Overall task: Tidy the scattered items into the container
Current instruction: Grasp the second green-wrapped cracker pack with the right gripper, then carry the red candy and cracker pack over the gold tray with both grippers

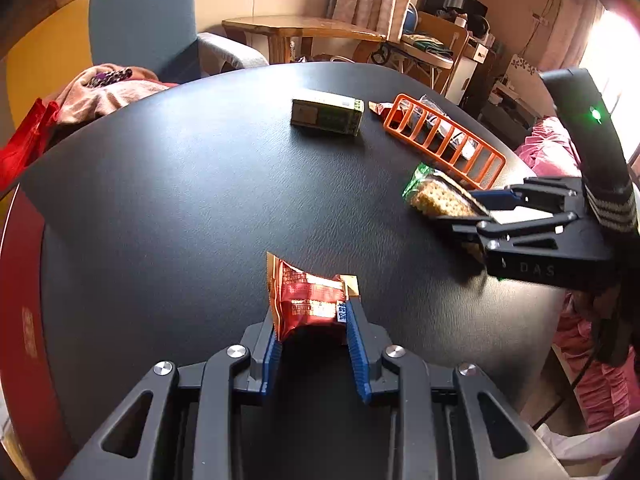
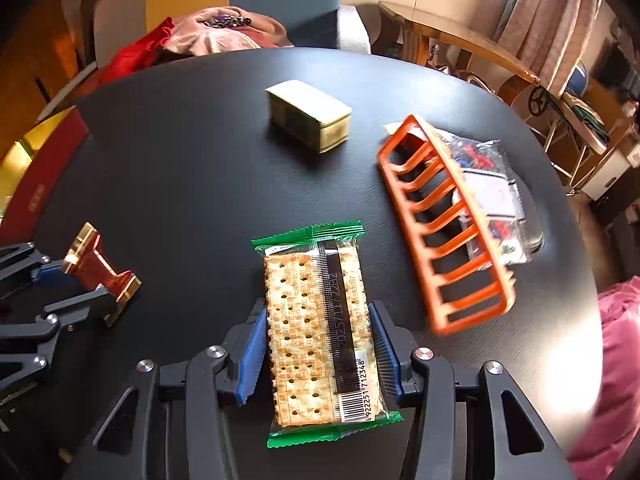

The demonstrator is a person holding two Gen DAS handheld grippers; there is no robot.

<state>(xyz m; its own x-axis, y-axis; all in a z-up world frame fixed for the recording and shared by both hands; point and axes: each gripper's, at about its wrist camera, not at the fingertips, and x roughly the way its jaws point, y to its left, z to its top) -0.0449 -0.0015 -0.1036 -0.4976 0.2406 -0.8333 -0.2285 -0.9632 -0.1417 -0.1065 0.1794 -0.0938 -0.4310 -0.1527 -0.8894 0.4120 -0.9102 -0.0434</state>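
Snacks lie scattered across a round black leather-textured tabletop (image 1: 168,184) as we look along two hand-held grippers. The left gripper (image 1: 312,320), black with ribbed blue pads, is clamped on a small red foil snack packet with gold-coloured sealed ends (image 1: 310,300); its pads press both sides of the crumpled wrapper, and in the right wrist view we see the same packet (image 2: 102,274) pinched at its waist, low over the table at the left edge.

The right gripper (image 2: 318,342) straddles a clear cracker pack with green crimped ends (image 2: 318,332), which lies flat on the table with its barcode strip facing up. Its blue pads stand against the long sides of the pack; we cannot tell whether they press it. From the left wrist view we see that gripper (image 1: 460,208) at the right, with the cracker pack (image 1: 436,196) between its fingers.

Beyond the crackers, an orange plastic slatted basket (image 2: 444,232) sits to the right on the table, with a clear packet printed in red and blue (image 2: 486,184) inside it. A small olive-green rectangular box (image 2: 310,118) lies farther back near the table's middle, apart from the basket. A blue-grey armchair (image 1: 144,20) and a heap of pink cloth (image 1: 108,88) stand behind the table.
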